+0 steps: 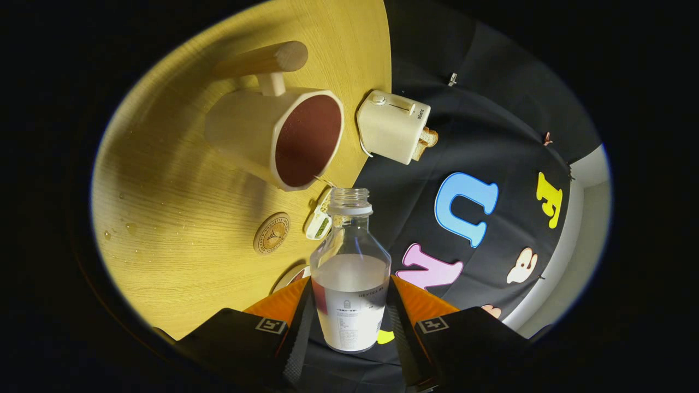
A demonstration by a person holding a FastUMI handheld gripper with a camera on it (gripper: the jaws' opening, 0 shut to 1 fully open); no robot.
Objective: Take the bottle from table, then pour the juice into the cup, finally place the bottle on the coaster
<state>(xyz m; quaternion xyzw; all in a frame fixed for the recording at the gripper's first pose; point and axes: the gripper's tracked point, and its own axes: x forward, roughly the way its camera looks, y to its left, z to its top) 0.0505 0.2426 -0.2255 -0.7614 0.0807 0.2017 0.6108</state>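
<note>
Since the clear glass bottle (350, 273) with the white label already sits clamped between the two fingers of the gripper (349, 322), its lower body pinched from both sides, the taking step looks done. The bottle has no cap on, and a pale juice fills roughly its lower half, so I judge that most or all of the pouring is left to do. The whole scene is tipped over in the gripper view, which suggests the tilt toward the cup has begun, though no stream shows at the neck.

Just beyond the bottle's open mouth, ahead of the fingers and a little to their left, stands the big cream-coloured cup (278, 134) with a dark red inside and a thick wooden bar handle. Its rim is near the bottle mouth but not touching it. Between the two lies a small white-and-green object (319, 221) that I cannot make out.

Left of the bottle, on the pale wooden table (175, 240), is the round wooden coaster (271, 233) with a dark emblem; it is bare, so the final placing is not yet done. Farther out, beside the cup, a small cream toaster (392, 126) holds a slice of bread. A few droplets lie on the table well left of the coaster.
</note>
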